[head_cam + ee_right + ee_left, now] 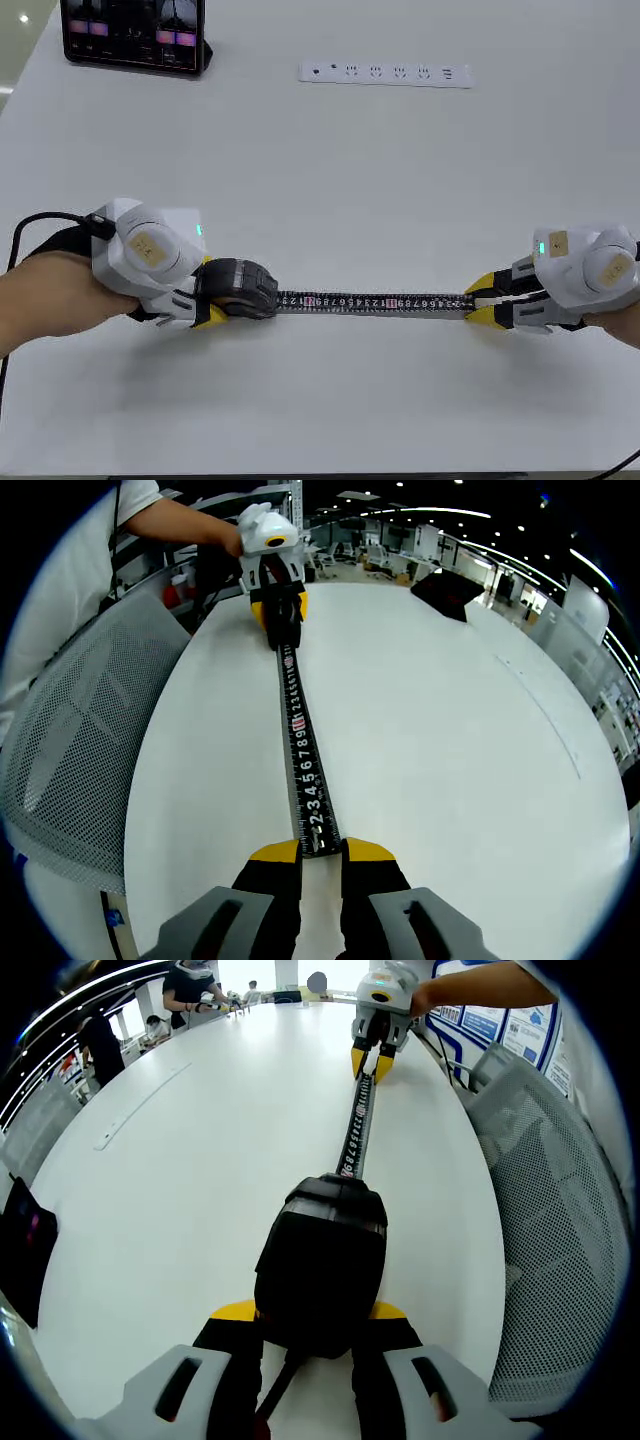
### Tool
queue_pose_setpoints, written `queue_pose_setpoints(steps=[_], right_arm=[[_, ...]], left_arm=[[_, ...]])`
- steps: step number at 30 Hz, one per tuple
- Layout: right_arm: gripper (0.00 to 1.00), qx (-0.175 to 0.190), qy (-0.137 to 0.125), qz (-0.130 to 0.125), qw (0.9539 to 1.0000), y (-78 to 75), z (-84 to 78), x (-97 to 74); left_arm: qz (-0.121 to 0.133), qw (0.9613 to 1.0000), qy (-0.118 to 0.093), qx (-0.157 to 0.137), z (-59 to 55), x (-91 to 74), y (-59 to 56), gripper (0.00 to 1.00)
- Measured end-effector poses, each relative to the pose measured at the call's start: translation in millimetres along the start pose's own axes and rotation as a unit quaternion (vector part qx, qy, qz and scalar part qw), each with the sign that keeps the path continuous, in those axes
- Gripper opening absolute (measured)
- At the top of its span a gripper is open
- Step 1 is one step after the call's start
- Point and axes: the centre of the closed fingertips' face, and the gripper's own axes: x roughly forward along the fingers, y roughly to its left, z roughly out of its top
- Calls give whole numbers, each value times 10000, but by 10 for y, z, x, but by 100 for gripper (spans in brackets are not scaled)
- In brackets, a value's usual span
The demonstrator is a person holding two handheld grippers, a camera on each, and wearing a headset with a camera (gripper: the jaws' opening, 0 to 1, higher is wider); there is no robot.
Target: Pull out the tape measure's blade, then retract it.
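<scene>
A black tape measure case (238,288) lies on the white table, held between the jaws of my left gripper (208,303); its own view shows the case (322,1263) filling the space between the yellow-tipped fingers (235,1312). The dark blade (375,302) with white numerals runs rightward out of the case, flat on the table. My right gripper (482,299) is shut on the blade's end, and in its view the blade (303,770) stretches away to the far case (281,610). My right gripper (376,1058) also shows far off in the left gripper view.
A white power strip (385,72) lies at the back of the table (330,180). A dark tablet (135,33) stands at the back left. A mesh chair (70,740) sits beside the table edge. A black cable (35,222) trails from the left gripper.
</scene>
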Motion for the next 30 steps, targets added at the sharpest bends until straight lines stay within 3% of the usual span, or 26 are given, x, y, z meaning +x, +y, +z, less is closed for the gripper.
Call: queue_pose_setpoints(steps=[18, 20, 23, 30], right_arm=[[13, 144, 41, -11, 9999, 21, 18, -18], [16, 193, 13, -60, 9998, -3, 28, -31], [16, 204, 23, -60, 9998, 1, 25, -35], [17, 296, -35, -91, 9995, 21, 44, -42]], left_arm=[[5, 10000, -57, 34, 5, -5, 5, 30], [-20, 9998, -158, -136, 27, -24, 12, 31], [-5, 9997, -155, -167, 23, -40, 23, 36], [-4, 9994, -228, -244, 40, -75, 16, 36]])
